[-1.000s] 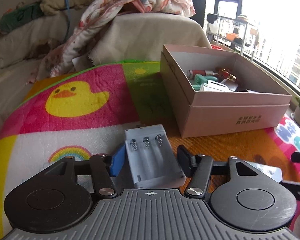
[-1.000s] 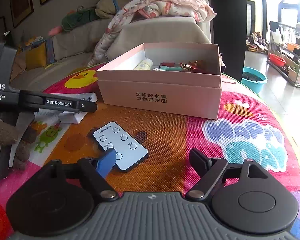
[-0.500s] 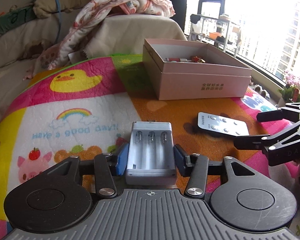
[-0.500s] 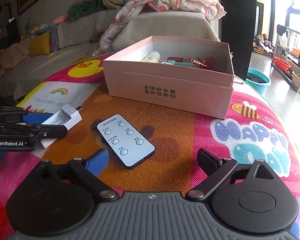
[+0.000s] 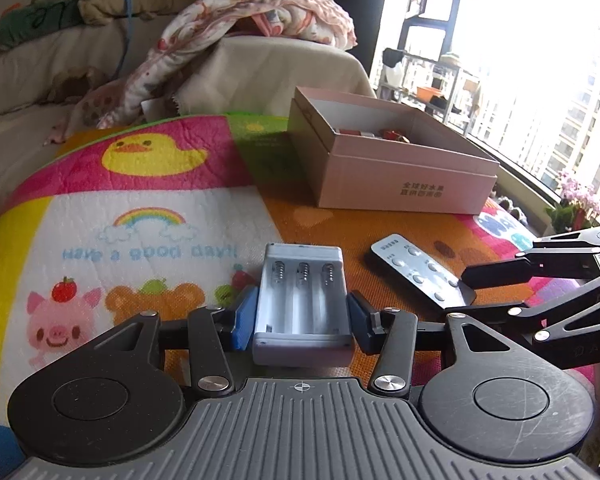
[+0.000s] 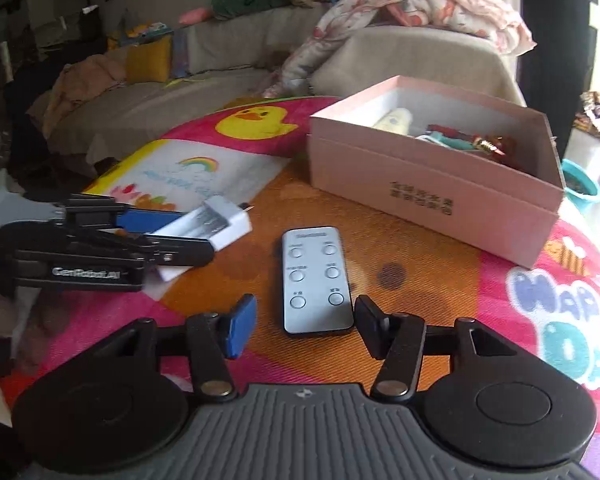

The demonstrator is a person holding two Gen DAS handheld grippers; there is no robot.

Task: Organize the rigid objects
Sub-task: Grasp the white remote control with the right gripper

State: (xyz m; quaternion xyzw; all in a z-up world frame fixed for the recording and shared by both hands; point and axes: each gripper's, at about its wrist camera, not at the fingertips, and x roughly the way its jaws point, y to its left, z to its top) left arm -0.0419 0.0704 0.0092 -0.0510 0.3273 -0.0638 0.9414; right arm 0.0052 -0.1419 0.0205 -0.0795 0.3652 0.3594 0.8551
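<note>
I have the left gripper [image 5: 302, 314] clamped on the battery case [image 5: 302, 298] — both pads press its long sides, and its open face with three spring slots points up. In the right wrist view the case [image 6: 220, 224] hangs in those fingers above the play mat [image 6: 420, 264], over the mat's left part beside the rainbow print. The right gripper [image 6: 304, 326] straddles the near end of the remote control [image 6: 314, 278]; its jaws are closing, with the remote between them, and a gap shows between the blue pad and the remote's left edge — the right pad stands just beside the other edge, contact I cannot tell. The remote lies flat on the orange middle band of the mat, buttons up. The pink box [image 6: 432, 184] sits open on the far part of the mat, beyond the remote and well apart from both grippers. Inside it I see a pale tube and several small red and teal items, too small to identify. A couch [image 6: 228, 64] with a crumpled blanket [image 6: 420, 4] runs behind the mat's far edge.
</note>
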